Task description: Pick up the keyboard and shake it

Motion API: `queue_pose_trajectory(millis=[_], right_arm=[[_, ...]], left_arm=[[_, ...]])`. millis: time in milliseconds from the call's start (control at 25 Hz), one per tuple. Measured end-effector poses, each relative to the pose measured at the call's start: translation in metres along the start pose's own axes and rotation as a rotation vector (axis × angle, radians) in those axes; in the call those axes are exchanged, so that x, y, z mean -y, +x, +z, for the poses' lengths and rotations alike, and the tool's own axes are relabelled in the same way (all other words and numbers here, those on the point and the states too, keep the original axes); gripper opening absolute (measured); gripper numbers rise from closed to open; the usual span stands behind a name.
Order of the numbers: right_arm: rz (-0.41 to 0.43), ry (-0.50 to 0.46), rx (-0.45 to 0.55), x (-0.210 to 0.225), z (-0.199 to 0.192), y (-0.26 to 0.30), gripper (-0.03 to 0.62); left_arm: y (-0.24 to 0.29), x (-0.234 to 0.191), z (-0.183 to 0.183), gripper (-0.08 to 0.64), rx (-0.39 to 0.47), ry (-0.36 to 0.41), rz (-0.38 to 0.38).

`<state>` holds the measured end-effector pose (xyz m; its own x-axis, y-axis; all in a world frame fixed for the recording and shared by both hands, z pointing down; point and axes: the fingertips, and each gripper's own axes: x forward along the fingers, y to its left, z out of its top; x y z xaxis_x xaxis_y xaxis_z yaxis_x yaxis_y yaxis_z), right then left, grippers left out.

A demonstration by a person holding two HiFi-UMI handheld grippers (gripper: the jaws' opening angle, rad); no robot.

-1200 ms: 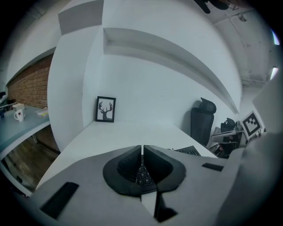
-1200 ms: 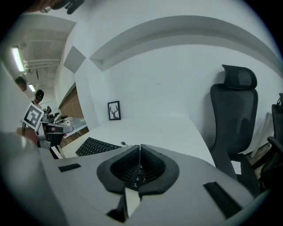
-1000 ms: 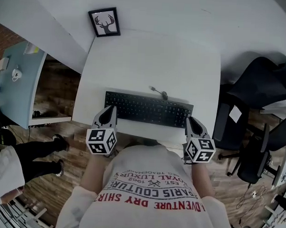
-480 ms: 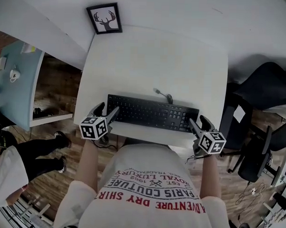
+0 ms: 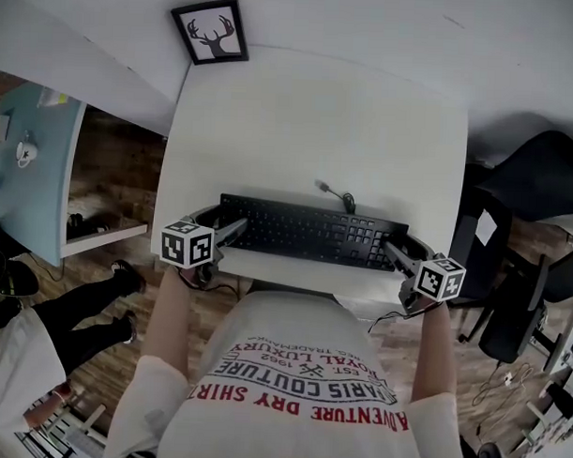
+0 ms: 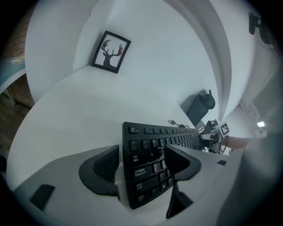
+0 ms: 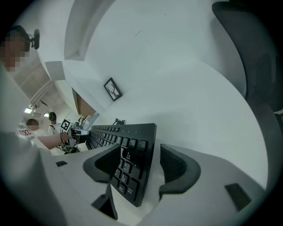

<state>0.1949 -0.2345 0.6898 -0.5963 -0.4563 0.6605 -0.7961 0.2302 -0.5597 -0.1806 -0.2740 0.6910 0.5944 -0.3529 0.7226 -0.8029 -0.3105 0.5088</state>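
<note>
Black keyboard point(image 5: 313, 232) on white desk point(image 5: 309, 121) — left tongs point(image 6: 140, 159), right tongs point(image 7: 140, 161) spread wide (keyboard ends between, unpinched)

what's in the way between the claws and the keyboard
Nothing visible. The left claw stands open astride the left end of the keyboard, and the right claw stands open astride its right end, pads not yet pressing. Its cable trails off the far edge.
</note>
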Motion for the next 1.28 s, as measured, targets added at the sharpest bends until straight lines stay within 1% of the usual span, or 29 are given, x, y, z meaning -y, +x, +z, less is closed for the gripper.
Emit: queue_pose_trajectory(millis=[200,320,400,440,480,560,680,840,880,960,1040,1160,1280], right_arm=[[0.034,-0.022,-0.045,-0.009,-0.001,0.005,0.285],[0.039,-0.012,-0.044,-0.010,-0.001,0.006,0.285],[0.040,-0.005,-0.043,-0.009,-0.001,0.006,0.284],[0.038,-0.003,-0.046,-0.008,-0.001,0.006,0.276],[0.038,0.002,-0.048,-0.008,-0.001,0.006,0.268],[0.042,0.022,-0.047,-0.007,-0.002,0.006,0.262],[0.031,0.053,-0.043,-0.006,-0.002,0.007,0.248],[0.024,0.050,-0.049,-0.007,-0.002,0.006,0.238],[0.022,0.044,-0.051,-0.007,-0.002,0.005,0.236],[0.014,0.028,-0.052,-0.009,-0.002,0.003,0.235],[0.004,0.013,-0.039,-0.011,0.001,-0.001,0.235],[-0.003,-0.014,0.012,-0.018,0.012,-0.010,0.232],[-0.007,-0.057,0.078,-0.028,0.035,-0.021,0.230]], left_arm=[[-0.003,0.001,0.001,0.336,-0.038,0.022,-0.062],[-0.002,0.002,-0.001,0.336,-0.059,0.055,-0.061],[0.000,0.003,-0.001,0.330,-0.056,0.062,-0.053],[0.001,0.003,0.000,0.323,-0.045,0.051,-0.050],[0.002,0.003,0.001,0.295,-0.029,0.029,-0.047],[0.003,0.002,0.003,0.290,-0.003,-0.011,-0.040],[0.003,0.002,0.004,0.287,0.020,-0.024,-0.042],[0.001,0.001,0.005,0.270,0.045,-0.078,-0.052],[0.000,0.001,0.006,0.268,0.048,-0.082,-0.051],[-0.001,0.003,0.009,0.268,0.055,-0.066,-0.044],[-0.004,0.007,0.015,0.268,0.070,-0.034,-0.038],[-0.012,0.015,0.035,0.268,0.103,0.023,-0.034],[-0.025,0.026,0.064,0.268,0.155,0.081,-0.041]])
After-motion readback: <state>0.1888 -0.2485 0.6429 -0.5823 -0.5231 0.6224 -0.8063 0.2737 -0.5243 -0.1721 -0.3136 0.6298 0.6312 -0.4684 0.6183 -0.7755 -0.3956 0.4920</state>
